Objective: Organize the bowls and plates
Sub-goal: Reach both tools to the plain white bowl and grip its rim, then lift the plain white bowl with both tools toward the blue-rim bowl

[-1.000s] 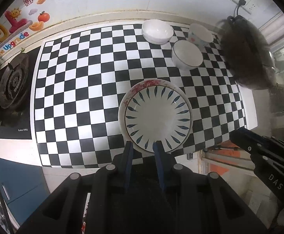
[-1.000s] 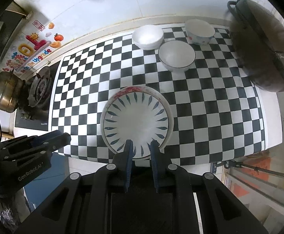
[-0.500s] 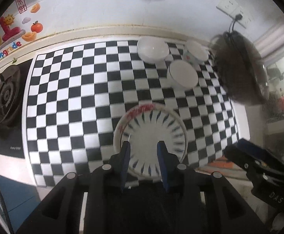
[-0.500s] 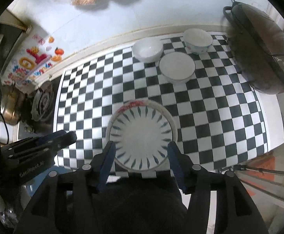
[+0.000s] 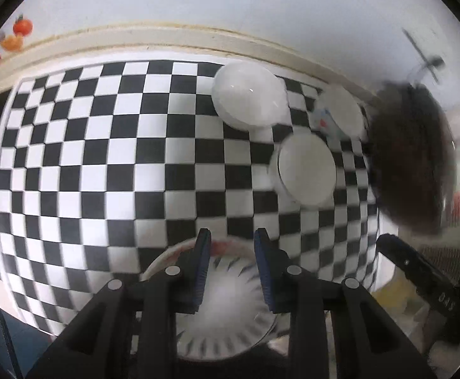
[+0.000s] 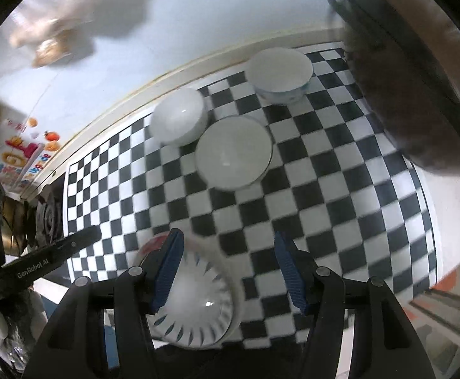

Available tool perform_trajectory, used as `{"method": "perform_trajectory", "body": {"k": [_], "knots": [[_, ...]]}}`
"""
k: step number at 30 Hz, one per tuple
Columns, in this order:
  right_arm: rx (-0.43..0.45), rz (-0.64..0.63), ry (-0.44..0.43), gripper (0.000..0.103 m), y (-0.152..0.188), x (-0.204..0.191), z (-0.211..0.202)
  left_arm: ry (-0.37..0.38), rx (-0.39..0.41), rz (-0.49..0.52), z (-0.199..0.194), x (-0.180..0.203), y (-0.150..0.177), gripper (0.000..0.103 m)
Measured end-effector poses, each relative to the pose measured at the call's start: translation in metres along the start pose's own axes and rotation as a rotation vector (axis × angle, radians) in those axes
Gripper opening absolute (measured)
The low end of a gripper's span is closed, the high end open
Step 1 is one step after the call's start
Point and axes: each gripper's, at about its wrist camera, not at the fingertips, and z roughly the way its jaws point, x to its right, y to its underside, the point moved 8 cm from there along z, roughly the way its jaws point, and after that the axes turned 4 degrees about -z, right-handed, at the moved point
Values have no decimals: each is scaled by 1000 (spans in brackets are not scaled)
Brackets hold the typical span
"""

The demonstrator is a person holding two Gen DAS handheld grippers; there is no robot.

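A white plate with blue leaf marks (image 5: 230, 312) lies on a red-rimmed plate near the front edge of the checkered counter (image 5: 103, 164). My left gripper (image 5: 231, 249) hovers over its far rim, jaws a narrow gap apart, nothing pressed between them. Three bowls stand at the back: a plain white bowl (image 5: 248, 94), a dark-rimmed bowl (image 5: 305, 170) and a patterned bowl (image 5: 340, 113). In the right wrist view my right gripper (image 6: 230, 252) stands wide open, empty, with the plate (image 6: 198, 309) under its left finger. The dark-rimmed bowl (image 6: 234, 154) lies ahead of it.
A dark rice cooker (image 6: 419, 79) crowds the counter's right end, close to the patterned bowl (image 6: 279, 72). A gas stove (image 6: 48, 218) sits off the left end. The wall runs just behind the bowls. The left part of the checkered mat holds nothing.
Both grippers have moved forward and lower over the counter, so the plate slid toward the bottom of each view. The right gripper's jaws opened wide. The picture is blurred from motion.
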Motion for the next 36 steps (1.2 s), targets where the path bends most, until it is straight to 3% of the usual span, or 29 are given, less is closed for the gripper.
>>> {"method": "perform_trajectory", "body": {"k": [8, 13, 17, 19, 23, 30, 36], "knots": [[-74, -145, -92, 62, -103, -11, 72, 14, -12, -240, 45, -11, -77, 26], [-169, -181, -105, 61, -153, -19, 138, 31, -76, -304, 88, -12, -116, 26], [-265, -146, -123, 54, -175, -15, 187, 45, -114, -299, 115, -11, -134, 24], [-297, -126, -143, 47, -175, -15, 202, 38, -101, -280, 120, -12, -141, 24], [-357, -87, -184, 16, -174, -13, 229, -7, -101, -246, 128, -14, -152, 19], [-339, -121, -151, 12, -165, -20, 223, -82, -13, -118, 100, 6, -154, 20], [-279, -143, -171, 12, -162, -24, 176, -74, 48, -56, 60, 20, -137, 20]]}}
